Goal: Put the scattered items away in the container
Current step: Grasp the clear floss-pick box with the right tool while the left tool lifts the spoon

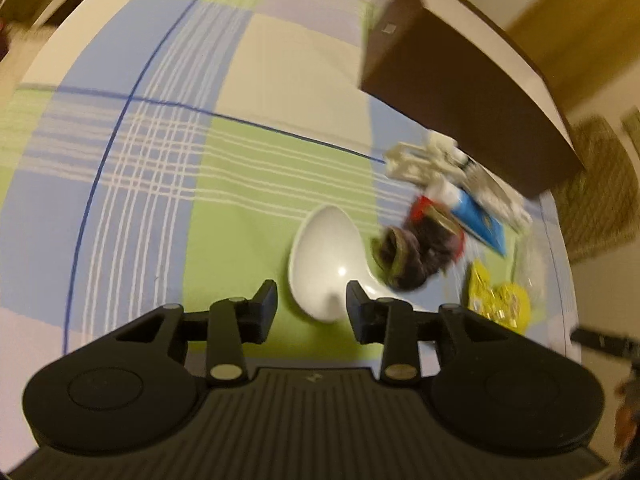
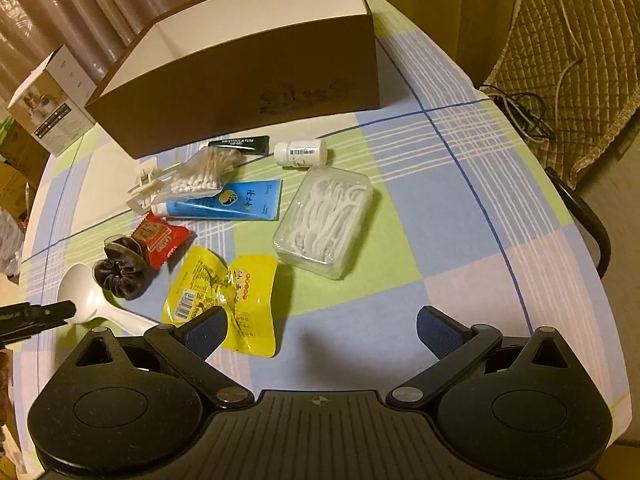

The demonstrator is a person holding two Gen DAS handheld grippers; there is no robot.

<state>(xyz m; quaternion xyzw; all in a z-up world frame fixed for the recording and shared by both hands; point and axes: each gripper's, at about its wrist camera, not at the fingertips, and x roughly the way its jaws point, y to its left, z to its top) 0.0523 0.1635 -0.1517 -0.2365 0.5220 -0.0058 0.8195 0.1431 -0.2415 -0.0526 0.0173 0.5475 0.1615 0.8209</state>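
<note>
Brown box on the checked counter, visible inside looks bare. Items lie loose in front: floss case, blue tube, yellow packet, scrunchie. Left tool part-spread over the white spoon, not pinching. Right tool spread wide, holding nothing. Pill bottle shows only in right view.

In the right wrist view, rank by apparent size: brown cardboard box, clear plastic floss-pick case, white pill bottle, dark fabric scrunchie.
1. Brown cardboard box.
2. Clear plastic floss-pick case.
3. Dark fabric scrunchie.
4. White pill bottle, though it lies farther away, so these last two are unsure.
</note>
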